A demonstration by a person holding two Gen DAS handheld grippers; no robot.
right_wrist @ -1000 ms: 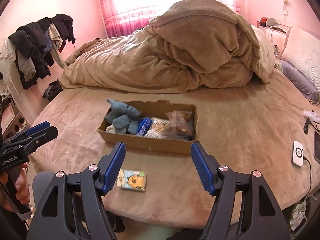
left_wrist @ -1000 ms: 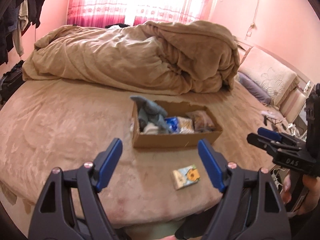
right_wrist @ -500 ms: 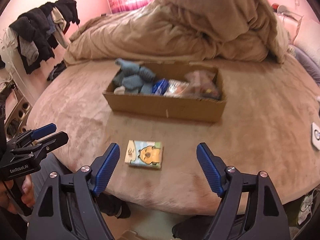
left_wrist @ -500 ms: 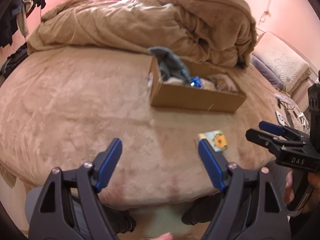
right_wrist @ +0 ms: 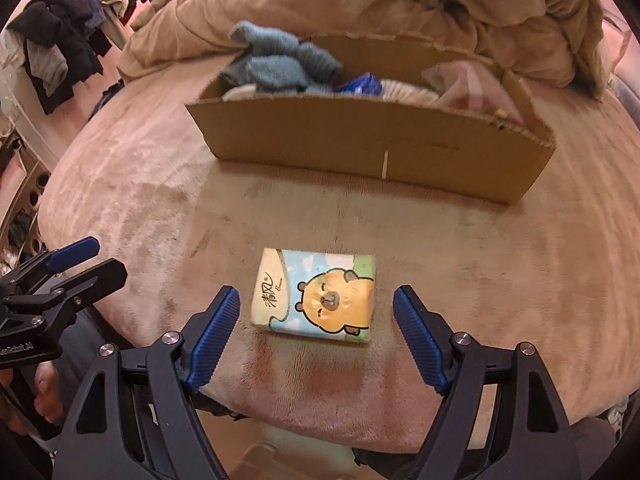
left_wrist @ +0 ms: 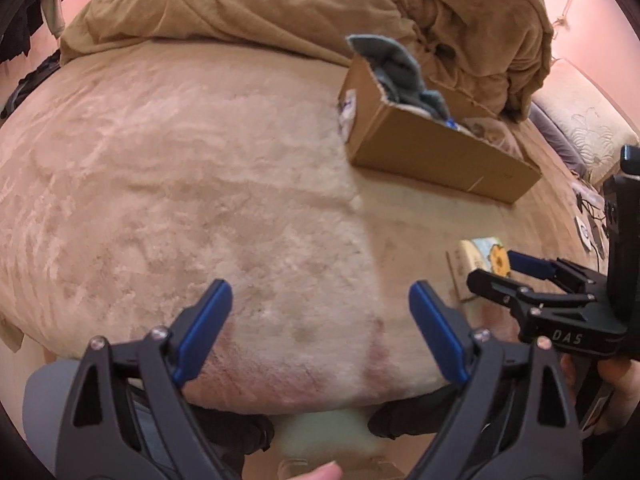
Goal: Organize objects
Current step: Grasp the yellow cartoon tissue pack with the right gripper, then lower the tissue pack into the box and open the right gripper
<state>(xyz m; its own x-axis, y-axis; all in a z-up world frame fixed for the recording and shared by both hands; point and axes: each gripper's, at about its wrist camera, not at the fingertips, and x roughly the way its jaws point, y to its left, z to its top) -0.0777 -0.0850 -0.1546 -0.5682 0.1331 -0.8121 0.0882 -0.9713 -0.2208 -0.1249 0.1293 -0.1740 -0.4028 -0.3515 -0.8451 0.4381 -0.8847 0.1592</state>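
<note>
A tissue pack point(right_wrist: 320, 300) printed with an orange bear lies flat on the tan bed cover near the front edge. My right gripper point(right_wrist: 317, 292) hangs open just above it, one blue pad on each side and neither touching. In the left wrist view the pack point(left_wrist: 476, 256) is partly hidden by the right gripper point(left_wrist: 496, 270). My left gripper point(left_wrist: 320, 286) is over bare cover to the pack's left, its jaws opening with nothing between them. Behind the pack stands a cardboard box point(right_wrist: 360, 144) holding blue-grey socks point(right_wrist: 280, 64) and several packets.
A heaped tan duvet point(left_wrist: 280, 0) fills the back of the bed. Dark clothes point(right_wrist: 60, 40) hang at the left. A pillow point(left_wrist: 580, 128) and a small white device with cables point(left_wrist: 586, 236) lie at the right. The bed's front edge is just below the grippers.
Both grippers have sunk towards the bed and tipped further down. The right one now straddles the tissue pack. The left jaws stand wider than before.
</note>
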